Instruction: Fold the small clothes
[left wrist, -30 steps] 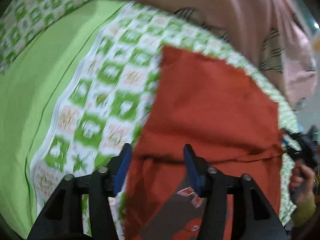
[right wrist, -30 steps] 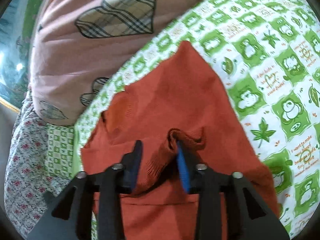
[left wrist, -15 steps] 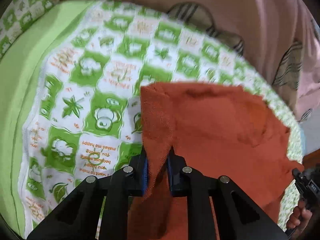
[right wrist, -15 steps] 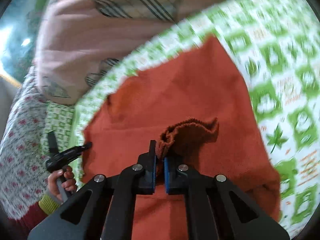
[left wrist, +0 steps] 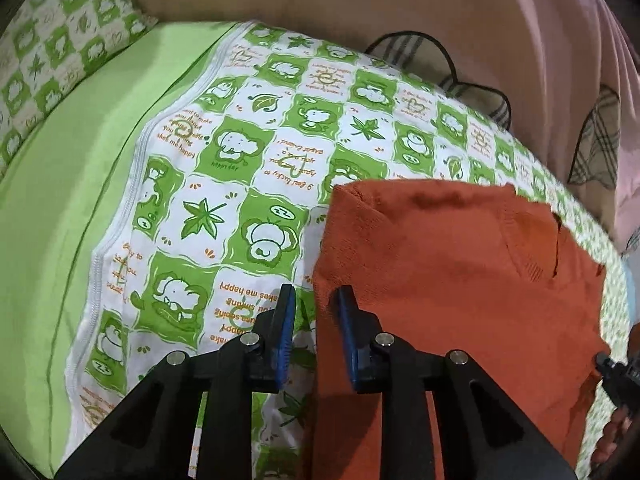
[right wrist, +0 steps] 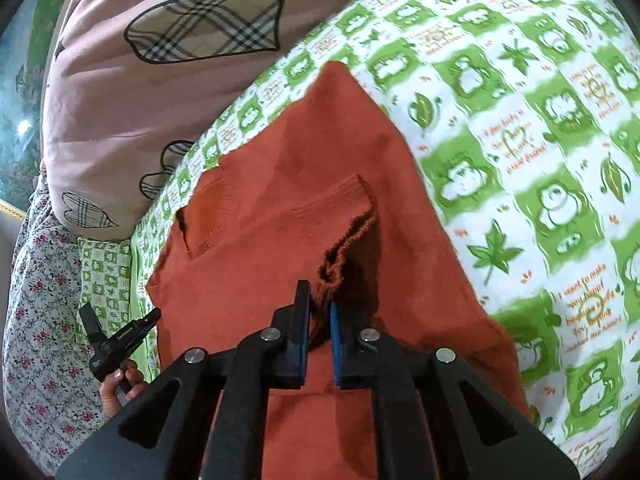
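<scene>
Where sheet [left wrist: 256, 184] reads "happy", left claw [left wrist: 314, 320] parted empty, right claw [right wrist: 319, 312] pinching sweater [right wrist: 320, 200].

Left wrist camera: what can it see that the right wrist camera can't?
Only the left wrist view shows a wide stretch of plain lime-green sheet. Only the right wrist view shows a flowery cloth and the sweater's ribbed cuff bunched up. Both show the orange sweater lying on the green animal-print bedcover, with the pink quilt with plaid hearts behind.
</scene>
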### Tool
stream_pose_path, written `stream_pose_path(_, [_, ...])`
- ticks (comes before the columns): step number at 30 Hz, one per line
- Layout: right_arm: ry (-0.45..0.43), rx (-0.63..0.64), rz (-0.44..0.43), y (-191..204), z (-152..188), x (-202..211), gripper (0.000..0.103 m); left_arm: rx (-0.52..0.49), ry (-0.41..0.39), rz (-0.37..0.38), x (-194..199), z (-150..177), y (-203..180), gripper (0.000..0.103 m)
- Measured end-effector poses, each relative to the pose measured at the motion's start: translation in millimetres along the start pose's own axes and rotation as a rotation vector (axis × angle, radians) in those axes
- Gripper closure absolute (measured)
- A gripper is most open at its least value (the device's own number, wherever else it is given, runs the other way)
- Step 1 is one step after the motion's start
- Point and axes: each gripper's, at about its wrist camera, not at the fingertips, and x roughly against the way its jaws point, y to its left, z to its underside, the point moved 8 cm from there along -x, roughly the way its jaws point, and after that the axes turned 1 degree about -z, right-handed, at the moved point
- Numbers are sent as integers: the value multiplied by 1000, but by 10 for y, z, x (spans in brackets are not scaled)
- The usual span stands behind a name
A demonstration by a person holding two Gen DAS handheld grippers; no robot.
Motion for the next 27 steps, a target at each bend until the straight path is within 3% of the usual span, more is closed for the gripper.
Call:
stream_pose_path(2, [5, -5, 10, -55, 9, -9, 85, 2, -1, 15, 79, 32, -12, 79])
stream_pose_path(4, [-4, -5, 11, -82, -10, -33, 78, 1, -4, 44, 100, 49, -99, 68])
stream_pose_path(5, [-9, -6, 12, -81, -18, -52, 78, -12, 0, 41, 81, 65, -140, 67])
stream_pose_path(6, [-15, 0, 9, -66, -22, -68, 80, -35, 8, 26, 61, 97, -153, 68])
stream_pose_path(7, [-18, 26, 12, -25, -25, -84, 97, -62, 20, -1, 14, 129, -160, 68])
stream_pose_path(12, [-117, 153, 6, 274, -94, 214, 97, -53, 21, -21, -71, 110, -154, 68])
stream_pose_path(18, [-17, 180, 144, 9, -9, -35, 97, -22, 8, -46, -96, 32, -150, 68])
stream_pose_path(22, [-8, 196, 208, -35, 13, -95, 94, -14, -5, -79, -145, -111, -93, 68])
stream_pose_path(27, [9, 140, 212, -115, 13, -35, 93, -3, 1, -70, -39, -68, -7, 68])
